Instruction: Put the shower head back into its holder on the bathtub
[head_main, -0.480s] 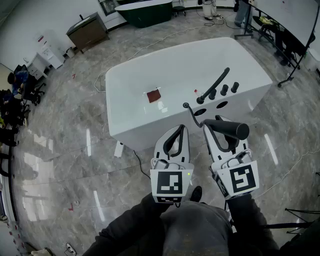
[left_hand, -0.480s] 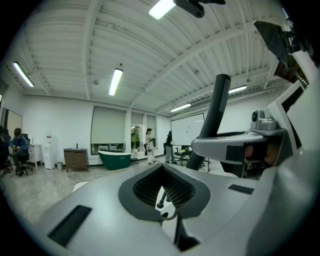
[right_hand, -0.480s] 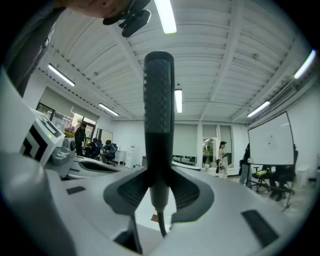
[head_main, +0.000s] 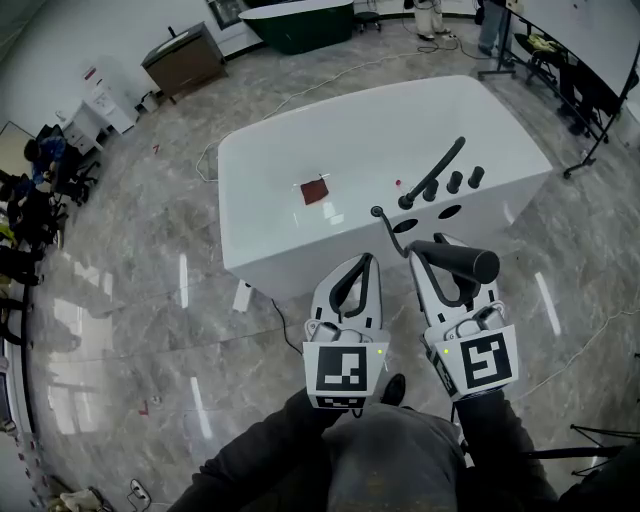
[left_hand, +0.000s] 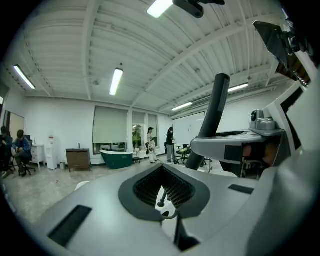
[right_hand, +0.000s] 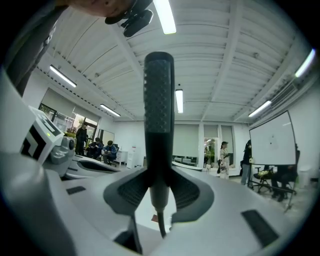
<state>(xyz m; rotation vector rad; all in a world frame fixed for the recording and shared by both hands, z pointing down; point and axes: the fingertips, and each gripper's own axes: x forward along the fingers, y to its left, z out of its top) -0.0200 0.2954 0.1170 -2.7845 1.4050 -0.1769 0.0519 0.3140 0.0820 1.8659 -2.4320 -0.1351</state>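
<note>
R gripper (head_main: 436, 256) fingers pinch shower head (right_hand: 159, 115), held just short of the bathtub (head_main: 290, 255) near wall. L gripper (head_main: 357, 268) fingers pressed together, empty. Vs. prev. frame I've barely advanced; the deck hole (head_main: 403, 226), likely the holder, is unreached.

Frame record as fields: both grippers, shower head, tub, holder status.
right gripper: fingers shut on black shower head
left gripper: fingers shut, empty
white bathtub: ahead of both grippers
deck fittings: black spout, three black knobs
holder: dark deck holes open; shower head not yet seated
</note>
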